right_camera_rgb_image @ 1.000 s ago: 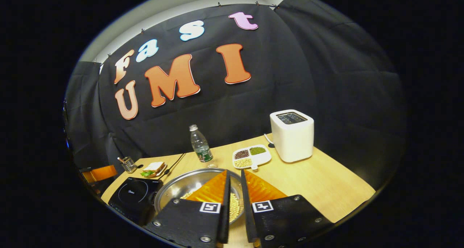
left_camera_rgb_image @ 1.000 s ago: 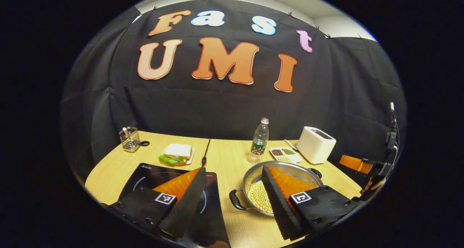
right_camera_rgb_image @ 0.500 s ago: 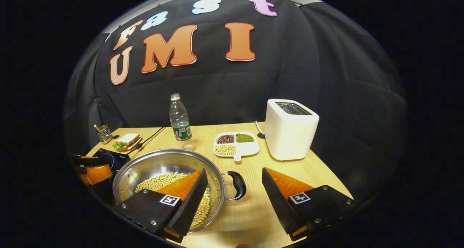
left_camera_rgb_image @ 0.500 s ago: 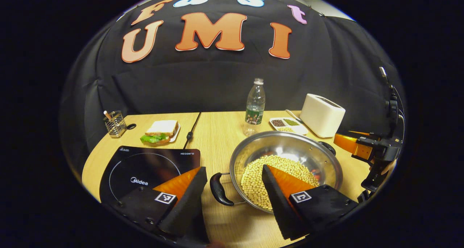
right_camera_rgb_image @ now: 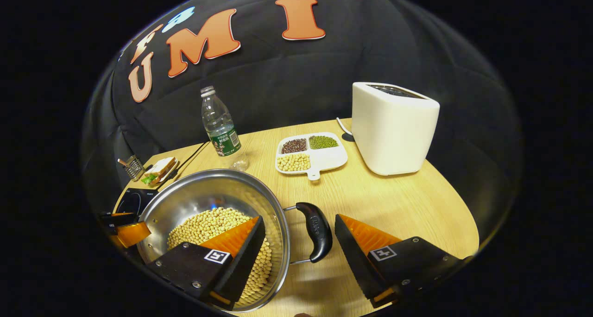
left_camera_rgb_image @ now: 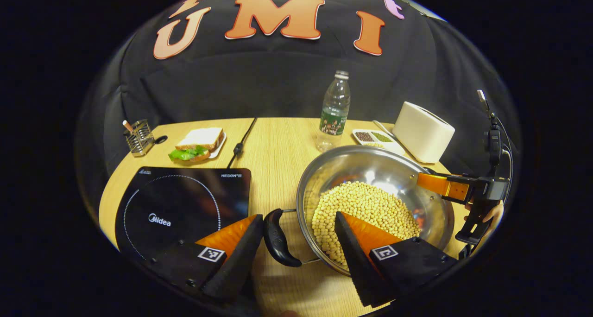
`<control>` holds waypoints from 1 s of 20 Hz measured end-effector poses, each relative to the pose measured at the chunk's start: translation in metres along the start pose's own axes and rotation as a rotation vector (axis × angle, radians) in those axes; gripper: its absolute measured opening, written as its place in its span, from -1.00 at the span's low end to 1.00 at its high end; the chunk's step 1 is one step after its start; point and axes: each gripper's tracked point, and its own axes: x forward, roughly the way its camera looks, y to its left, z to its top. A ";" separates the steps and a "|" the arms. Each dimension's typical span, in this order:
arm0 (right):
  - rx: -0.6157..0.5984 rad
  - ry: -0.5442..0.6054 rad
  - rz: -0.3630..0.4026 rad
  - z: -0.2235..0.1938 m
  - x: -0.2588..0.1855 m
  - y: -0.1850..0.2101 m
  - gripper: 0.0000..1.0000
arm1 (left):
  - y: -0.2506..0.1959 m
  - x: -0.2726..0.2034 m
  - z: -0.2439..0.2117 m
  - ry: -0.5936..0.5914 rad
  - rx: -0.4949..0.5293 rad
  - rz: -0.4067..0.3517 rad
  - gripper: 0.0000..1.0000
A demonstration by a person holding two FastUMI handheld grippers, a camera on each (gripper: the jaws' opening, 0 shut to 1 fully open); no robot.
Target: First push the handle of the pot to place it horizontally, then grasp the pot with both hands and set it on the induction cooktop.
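Observation:
A steel pot (left_camera_rgb_image: 370, 152) holding soybeans sits on the wooden table, right of the black induction cooktop (left_camera_rgb_image: 180, 206). My left gripper (left_camera_rgb_image: 297, 216) is open, and the pot's black left handle (left_camera_rgb_image: 280, 238) lies between its fingers. In the right gripper view, the pot (right_camera_rgb_image: 204, 175) is at lower left, and its black right handle (right_camera_rgb_image: 317, 231) lies between the fingers of my open right gripper (right_camera_rgb_image: 299, 218). One finger of each gripper hangs over the beans. The right gripper (left_camera_rgb_image: 444, 187) also shows at the pot's far rim, and the left gripper (right_camera_rgb_image: 125, 229) beside the cooktop (right_camera_rgb_image: 132, 200).
Behind the pot stand a water bottle (left_camera_rgb_image: 334, 108), a divided dish of beans (right_camera_rgb_image: 311, 152) and a white toaster (right_camera_rgb_image: 394, 127). A sandwich on a plate (left_camera_rgb_image: 198, 143) and a wire holder (left_camera_rgb_image: 138, 137) sit at the back left. A black cable (left_camera_rgb_image: 241, 143) crosses the table.
Both grippers have come down and closer to the pot, each now straddling a handle. The right gripper opened from nearly shut. The pot looks unmoved.

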 end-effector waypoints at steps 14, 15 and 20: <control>0.053 0.047 -0.060 0.009 -0.035 0.011 0.10 | 0.016 -0.011 0.008 0.118 -0.039 -0.001 0.18; 0.058 0.033 -0.056 0.017 -0.044 0.017 0.11 | 0.021 -0.019 0.015 0.109 -0.034 -0.001 0.20; 0.054 -0.019 0.001 0.050 -0.084 0.072 0.10 | 0.058 -0.077 0.051 0.060 -0.032 0.028 0.18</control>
